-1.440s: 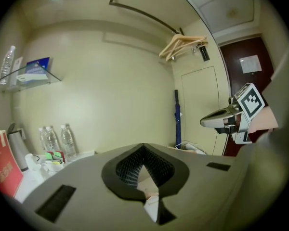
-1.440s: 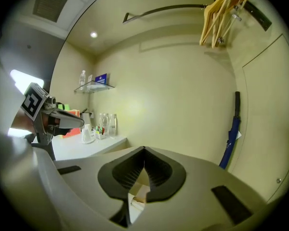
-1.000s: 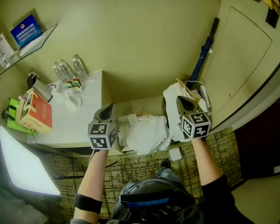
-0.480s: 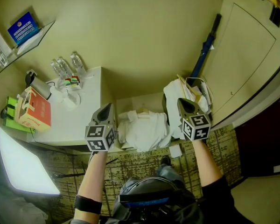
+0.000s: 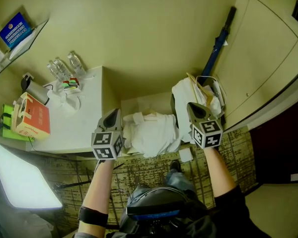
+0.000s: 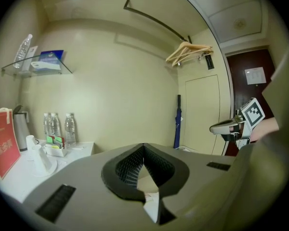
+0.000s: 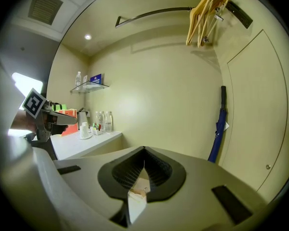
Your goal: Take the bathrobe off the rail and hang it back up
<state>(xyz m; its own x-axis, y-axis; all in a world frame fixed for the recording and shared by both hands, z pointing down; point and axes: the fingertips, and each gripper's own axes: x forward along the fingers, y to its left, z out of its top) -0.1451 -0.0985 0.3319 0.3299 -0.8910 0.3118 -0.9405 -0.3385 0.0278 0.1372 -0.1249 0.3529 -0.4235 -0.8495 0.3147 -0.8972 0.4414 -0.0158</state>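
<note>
Head view: L gripper & R gripper are held side by side, well apart, both pointing to 12 o'clock at the wall. L jaws are shut tip to tip w/ nothing btwn them. R jaws are shut too, gripping nothing.

The bathrobe lies in a crumpled white heap on a low shelf straight ahead at 12, btwn the two grippers & below them. Neither gripper touches it. Just beside it at 1 o'clock, more white cloth drapes over a basket. A blue umbrella leans in the corner at 1, next to a cream door.

A white table sits at 10 o'clock w/ water bottles, a kettle & a red box toward its far-left part. A glass shelf hangs on the wall at 10-11.

L gripper view: the rail runs high across the wall at 12-1 o'clock, w/ wooden hangers bunched at its right end.
</note>
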